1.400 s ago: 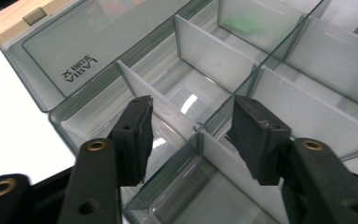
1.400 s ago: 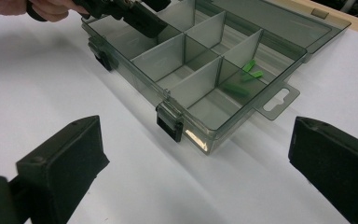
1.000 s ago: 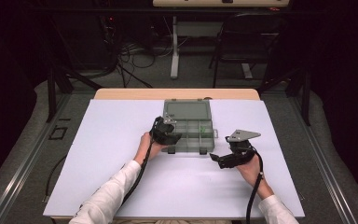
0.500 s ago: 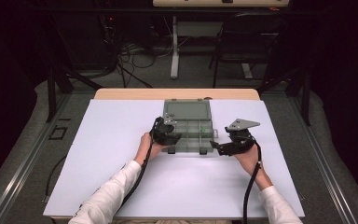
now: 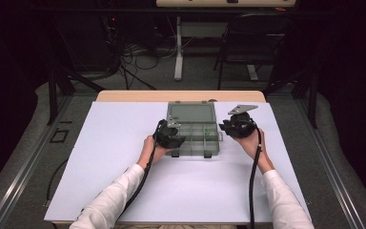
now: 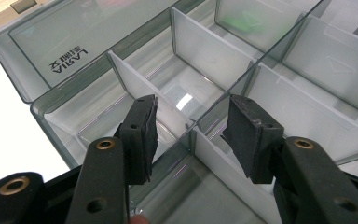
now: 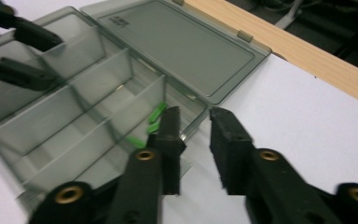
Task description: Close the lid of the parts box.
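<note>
While the left hand-held gripper [image 6: 191, 135] straddles a divider [image 6: 230, 170] ungripped, the right hand-held gripper [image 7: 193, 140], jaws just narrowed but empty, nears the open organizer box [image 5: 193, 129]'s green pieces [image 7: 151, 122], unpicked.

Upright dividers [image 6: 205, 56] across the organizer box [image 5: 194, 125]

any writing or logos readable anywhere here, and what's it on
"VIRVA", raised letters seen upside down, with a few small characters beside them that I cannot make out: on the flat open lid of the smoky clear plastic compartment box.
Small embossed mark on that lid in the right gripper view: too blurred to read.
</note>
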`<state>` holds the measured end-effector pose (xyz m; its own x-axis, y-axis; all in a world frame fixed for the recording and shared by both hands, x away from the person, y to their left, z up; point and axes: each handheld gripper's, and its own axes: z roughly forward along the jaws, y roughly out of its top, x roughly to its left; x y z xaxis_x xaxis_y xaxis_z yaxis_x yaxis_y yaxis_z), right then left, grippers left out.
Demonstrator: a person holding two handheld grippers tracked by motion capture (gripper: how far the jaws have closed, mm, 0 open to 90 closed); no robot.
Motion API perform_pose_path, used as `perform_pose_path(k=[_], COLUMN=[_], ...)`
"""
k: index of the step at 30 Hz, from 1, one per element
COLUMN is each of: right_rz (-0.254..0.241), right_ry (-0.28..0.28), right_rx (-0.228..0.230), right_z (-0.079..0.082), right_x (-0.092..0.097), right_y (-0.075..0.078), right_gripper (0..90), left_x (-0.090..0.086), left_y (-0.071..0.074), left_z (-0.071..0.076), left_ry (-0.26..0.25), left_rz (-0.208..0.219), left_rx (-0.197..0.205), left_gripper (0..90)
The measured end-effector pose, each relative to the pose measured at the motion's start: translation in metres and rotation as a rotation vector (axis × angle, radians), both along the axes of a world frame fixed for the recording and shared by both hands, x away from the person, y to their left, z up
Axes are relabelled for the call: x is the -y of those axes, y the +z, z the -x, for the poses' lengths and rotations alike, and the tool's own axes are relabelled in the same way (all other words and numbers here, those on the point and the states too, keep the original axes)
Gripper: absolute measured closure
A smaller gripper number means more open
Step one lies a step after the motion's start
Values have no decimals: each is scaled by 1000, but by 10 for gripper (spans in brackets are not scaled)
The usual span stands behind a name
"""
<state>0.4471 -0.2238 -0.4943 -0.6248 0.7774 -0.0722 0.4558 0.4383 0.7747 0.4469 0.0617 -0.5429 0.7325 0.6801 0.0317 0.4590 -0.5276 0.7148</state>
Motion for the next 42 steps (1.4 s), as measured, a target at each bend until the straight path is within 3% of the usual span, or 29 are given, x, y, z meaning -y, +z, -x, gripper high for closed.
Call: perform_pose_path(k=[3, 6, 14, 23, 32, 38, 42], right_rz=[18, 42, 89, 124, 160, 212, 218], right_ry=[-7, -6, -22, -68, -94, -83, -90], right_rx=[-32, -21, -42, -128, -180, -179, -180], right_z=[-15, -24, -46, -70, -79, -84, -84], right_x=[-1, -4, -13, -13, -20, -25, -26], right_y=[-2, -4, -12, -27, -41, -47, -49], right_gripper=[837, 897, 900, 900, 900, 900, 900], left_x=[0, 0, 0, 0, 0, -1, -1], left_y=[0, 0, 0, 0, 0, 0, -1], left_z=[0, 0, 0, 0, 0, -1, -1], left_ry=[-1, -3, -3, -6, -7, -11, -14], left_rz=[0, 0, 3, 4, 3, 1, 4], left_rx=[0, 0, 4, 3, 3, 1, 2], left_gripper=[533, 533, 534, 535, 536, 538, 540])
